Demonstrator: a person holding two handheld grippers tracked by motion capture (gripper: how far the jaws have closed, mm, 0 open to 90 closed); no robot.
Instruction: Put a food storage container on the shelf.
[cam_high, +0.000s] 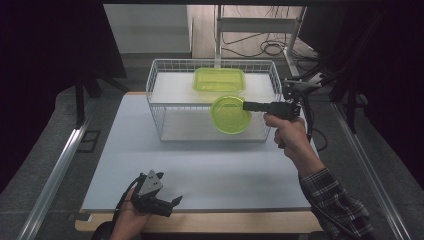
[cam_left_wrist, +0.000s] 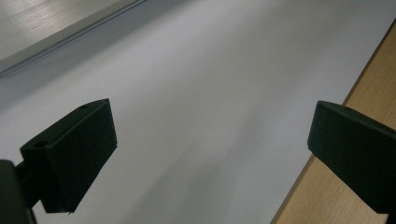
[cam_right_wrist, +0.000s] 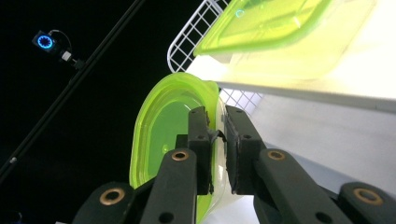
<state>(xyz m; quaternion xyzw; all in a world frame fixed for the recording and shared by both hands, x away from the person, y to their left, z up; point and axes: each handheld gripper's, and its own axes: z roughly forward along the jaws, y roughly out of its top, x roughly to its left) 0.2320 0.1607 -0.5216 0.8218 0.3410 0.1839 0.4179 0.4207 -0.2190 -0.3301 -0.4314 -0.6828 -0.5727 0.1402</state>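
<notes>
Right gripper (cam_high: 246, 105): level, jaws clamp round container (cam_high: 230, 115) | left gripper (cam_high: 176, 201): resting, jaws apart

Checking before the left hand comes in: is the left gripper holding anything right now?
No: in the left gripper view the left gripper has its fingers wide apart with only bare table between them.
</notes>
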